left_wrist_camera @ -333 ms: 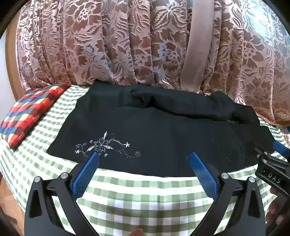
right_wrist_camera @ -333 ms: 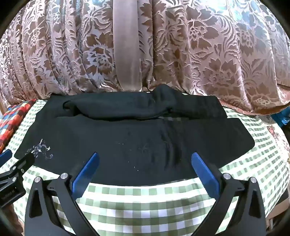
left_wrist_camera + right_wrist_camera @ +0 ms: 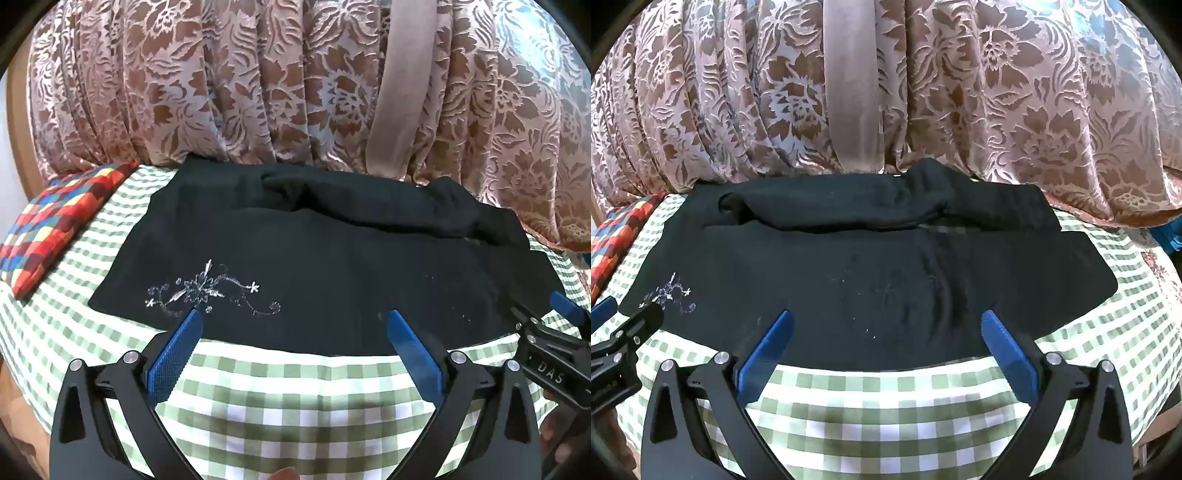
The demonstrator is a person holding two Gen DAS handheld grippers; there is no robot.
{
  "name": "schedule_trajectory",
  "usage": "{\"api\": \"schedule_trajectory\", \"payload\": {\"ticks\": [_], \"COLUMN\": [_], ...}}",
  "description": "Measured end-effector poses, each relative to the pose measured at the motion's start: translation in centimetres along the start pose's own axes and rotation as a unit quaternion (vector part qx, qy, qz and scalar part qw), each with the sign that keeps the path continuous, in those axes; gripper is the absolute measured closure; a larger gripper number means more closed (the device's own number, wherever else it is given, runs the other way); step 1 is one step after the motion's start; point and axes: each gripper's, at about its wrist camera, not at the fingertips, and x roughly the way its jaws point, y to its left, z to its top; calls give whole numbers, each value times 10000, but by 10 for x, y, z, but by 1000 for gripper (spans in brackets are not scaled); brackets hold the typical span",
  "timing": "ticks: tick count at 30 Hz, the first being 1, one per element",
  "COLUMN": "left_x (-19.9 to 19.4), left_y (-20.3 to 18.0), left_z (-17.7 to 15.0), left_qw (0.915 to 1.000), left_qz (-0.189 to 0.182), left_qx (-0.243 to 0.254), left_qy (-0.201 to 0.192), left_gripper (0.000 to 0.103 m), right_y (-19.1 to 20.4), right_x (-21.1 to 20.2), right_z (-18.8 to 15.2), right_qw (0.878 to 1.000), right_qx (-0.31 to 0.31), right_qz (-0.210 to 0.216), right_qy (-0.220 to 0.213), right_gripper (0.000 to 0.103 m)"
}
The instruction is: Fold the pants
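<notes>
Black pants lie spread sideways on a green-and-white checked cloth, with white floral embroidery near their left end. Along the far edge the fabric is bunched into a rumpled roll. My left gripper hovers open over the pants' near hem, just right of the embroidery. My right gripper is open too, above the near hem further right on the pants. Nothing is between either pair of blue pads. Each gripper shows at the edge of the other's view.
A brown floral curtain hangs right behind the pants. A multicoloured checked cushion lies at the far left on the cloth. The checked cloth drops away at the near edge.
</notes>
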Motion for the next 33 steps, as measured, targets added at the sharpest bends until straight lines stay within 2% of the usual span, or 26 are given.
{"api": "schedule_trajectory", "payload": {"ticks": [8, 12, 20, 33], "left_x": [-5, -9, -15, -19], "left_y": [12, 14, 16, 18], "left_z": [-6, -6, -4, -4], "left_qw": [9999, 9998, 9997, 9996], "left_qz": [126, 130, 120, 134], "left_qx": [85, 70, 41, -11], "left_qy": [-75, -120, -187, -239], "left_gripper": [4, 4, 4, 4], "right_y": [-7, -12, -18, -27], "right_x": [-1, -8, -11, -12], "right_z": [-3, 0, -2, -6], "right_qw": [9999, 9995, 9980, 9976], "right_qx": [103, 194, 351, 425], "right_qz": [119, 262, 524, 548], "right_qy": [60, -55, 17, 8], "right_gripper": [2, 2, 2, 2]}}
